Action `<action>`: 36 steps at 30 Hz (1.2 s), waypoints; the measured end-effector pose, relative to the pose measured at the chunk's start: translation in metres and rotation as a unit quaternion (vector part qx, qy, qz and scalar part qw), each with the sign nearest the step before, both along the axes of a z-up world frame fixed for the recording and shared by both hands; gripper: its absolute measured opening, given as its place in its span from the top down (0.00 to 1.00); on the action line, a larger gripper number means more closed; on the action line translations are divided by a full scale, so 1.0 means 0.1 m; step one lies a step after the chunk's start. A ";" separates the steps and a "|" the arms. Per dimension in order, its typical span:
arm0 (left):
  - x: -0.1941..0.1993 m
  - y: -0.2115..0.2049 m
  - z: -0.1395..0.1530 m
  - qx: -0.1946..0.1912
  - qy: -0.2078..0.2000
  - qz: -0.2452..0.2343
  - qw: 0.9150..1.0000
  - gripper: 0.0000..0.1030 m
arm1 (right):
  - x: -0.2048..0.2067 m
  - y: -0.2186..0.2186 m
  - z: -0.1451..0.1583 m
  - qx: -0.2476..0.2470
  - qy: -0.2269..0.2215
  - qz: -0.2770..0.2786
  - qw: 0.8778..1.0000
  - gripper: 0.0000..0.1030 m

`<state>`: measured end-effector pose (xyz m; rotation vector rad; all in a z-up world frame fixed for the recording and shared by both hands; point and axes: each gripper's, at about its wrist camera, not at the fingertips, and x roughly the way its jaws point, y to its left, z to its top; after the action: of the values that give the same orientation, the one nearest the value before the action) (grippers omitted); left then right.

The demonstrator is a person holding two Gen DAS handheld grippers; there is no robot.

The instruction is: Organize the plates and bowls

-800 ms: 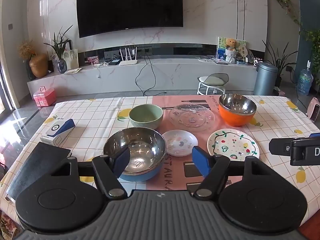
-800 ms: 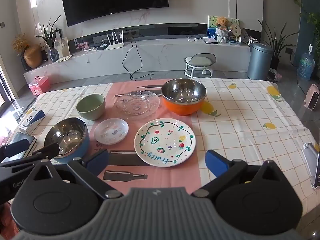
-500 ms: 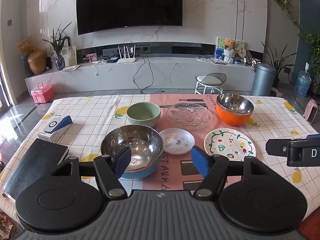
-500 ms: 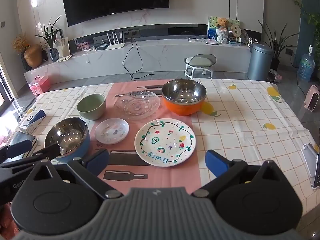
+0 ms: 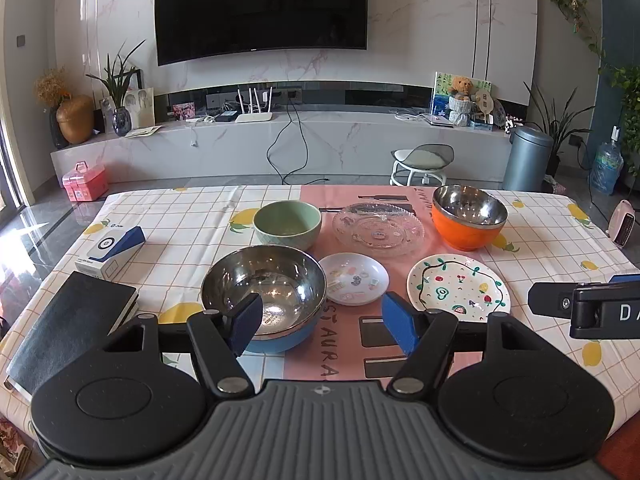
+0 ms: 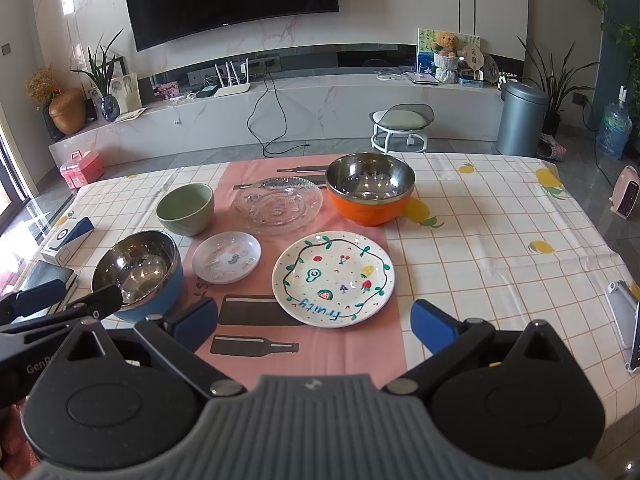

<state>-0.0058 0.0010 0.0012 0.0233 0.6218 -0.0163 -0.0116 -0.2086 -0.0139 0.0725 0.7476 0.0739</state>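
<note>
Left wrist: notebook point(image 5: 68, 322) beside blue bowl point(image 5: 264, 294)

Your left wrist view sits low at the near edge of the tabletop point(image 5: 168, 216), facing forward over the left gripper point(image 5: 322, 318) toward the TV point(image 5: 260, 4) wall. Blue bowl point(image 5: 264, 292) lies closest, just past its left finger. Your right wrist view looks the same way from slightly higher and further right, over the right gripper point(image 6: 316, 322), with the fruit plate point(image 6: 333, 278) nearest. Both views share the full dish cluster: green bowl point(image 5: 287, 224), glass plate point(image 5: 378, 230), orange bowl point(image 5: 468, 220), small plate point(image 5: 354, 278). Each view catches the other gripper at its edge.
</note>
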 end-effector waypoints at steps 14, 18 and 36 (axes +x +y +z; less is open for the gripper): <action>0.01 -0.02 -0.01 0.000 0.003 -0.002 1.000 0.21 | 0.02 0.00 -0.01 0.003 0.010 0.000 1.000 0.02; 0.03 -0.05 -0.03 -0.001 0.009 -0.002 1.000 0.21 | 0.03 0.01 -0.01 0.003 0.011 0.001 1.000 0.02; 0.04 -0.04 -0.03 -0.005 0.011 0.001 1.000 0.21 | 0.04 0.02 -0.03 0.006 0.015 0.001 1.000 0.03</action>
<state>-0.0019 -0.0026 -0.0019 0.0128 0.6442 -0.0177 -0.0080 -0.2063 -0.0164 0.0844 0.7780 0.0802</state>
